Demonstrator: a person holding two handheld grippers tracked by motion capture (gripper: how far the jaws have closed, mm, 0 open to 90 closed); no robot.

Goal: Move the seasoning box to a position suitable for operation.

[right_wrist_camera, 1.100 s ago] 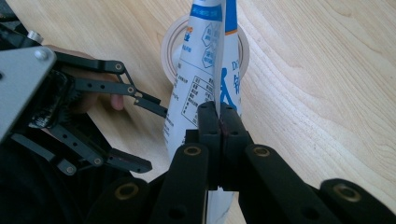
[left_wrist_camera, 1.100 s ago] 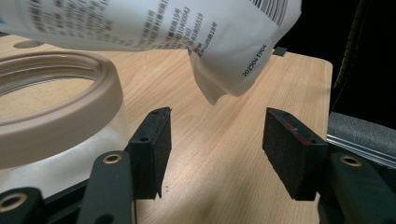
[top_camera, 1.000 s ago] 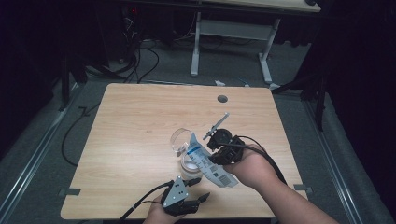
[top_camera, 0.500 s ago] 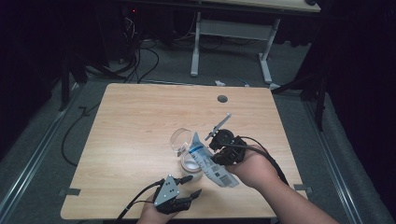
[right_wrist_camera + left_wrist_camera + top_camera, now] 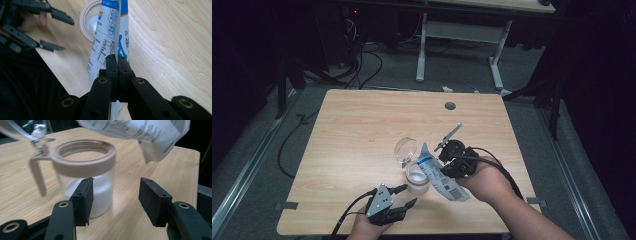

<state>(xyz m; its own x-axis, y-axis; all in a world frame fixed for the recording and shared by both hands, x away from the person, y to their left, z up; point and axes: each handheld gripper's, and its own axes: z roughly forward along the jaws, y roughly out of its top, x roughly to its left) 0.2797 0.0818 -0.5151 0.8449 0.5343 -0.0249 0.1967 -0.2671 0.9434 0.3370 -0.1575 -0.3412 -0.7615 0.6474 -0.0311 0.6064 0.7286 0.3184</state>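
Pinching a crinkly printed pouch flat in our right gripper, we tilt it above the round glass jar; our left gripper gapes empty, just narrowing.

A light wooden table carries a clear jar with a beige collar, standing upright well in front of the round cable hole near the far edge. The jar's hinged clear lid stands open on its far side.
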